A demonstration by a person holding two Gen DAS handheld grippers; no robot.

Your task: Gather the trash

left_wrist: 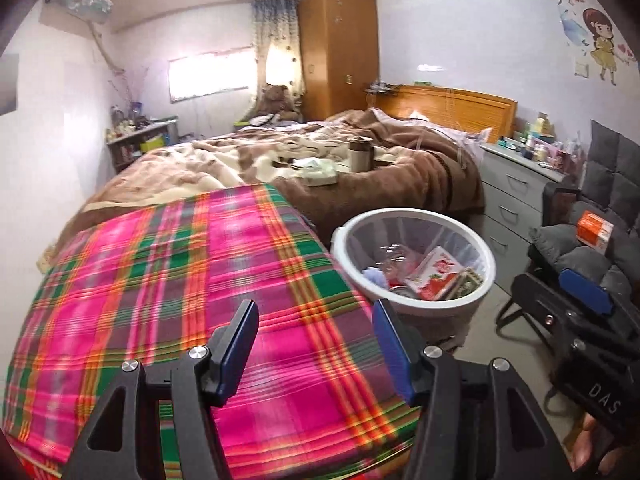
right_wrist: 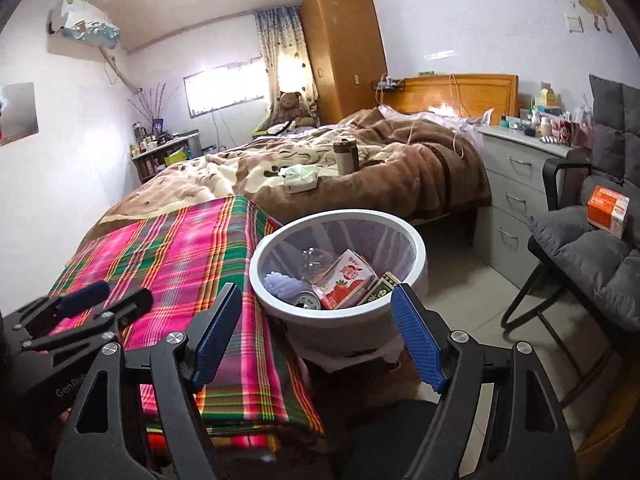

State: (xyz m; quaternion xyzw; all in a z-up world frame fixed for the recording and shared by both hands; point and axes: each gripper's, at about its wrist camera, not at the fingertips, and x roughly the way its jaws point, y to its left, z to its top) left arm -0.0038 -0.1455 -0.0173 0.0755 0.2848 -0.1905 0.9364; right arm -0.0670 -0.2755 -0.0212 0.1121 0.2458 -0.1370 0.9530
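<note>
A white waste bin [left_wrist: 340,240] [right_wrist: 340,216] with a clear liner stands on the floor beside a pink plaid cloth [left_wrist: 180,280] [right_wrist: 180,260]. Inside it lie a red-and-white carton [left_wrist: 436,276] [right_wrist: 348,276], a can [right_wrist: 306,300], a clear bottle [right_wrist: 316,260] and a green packet [right_wrist: 384,284]. My left gripper [left_wrist: 316,308] hangs open over the plaid cloth with nothing between its blue pads. Held just before the bin, my right gripper [right_wrist: 318,290] is wide open and empty. An orange box [left_wrist: 594,230] [right_wrist: 608,210] lies on the grey chair.
The bed's brown blanket [left_wrist: 400,184] carries a tissue pack [left_wrist: 320,172] [right_wrist: 300,178] and a brown cup [left_wrist: 360,154] [right_wrist: 346,156]. A grey drawer chest [right_wrist: 516,184] with several bottles and a cushioned chair [right_wrist: 580,240] stand right of the bin. A wooden wardrobe [right_wrist: 344,52] stands at the back.
</note>
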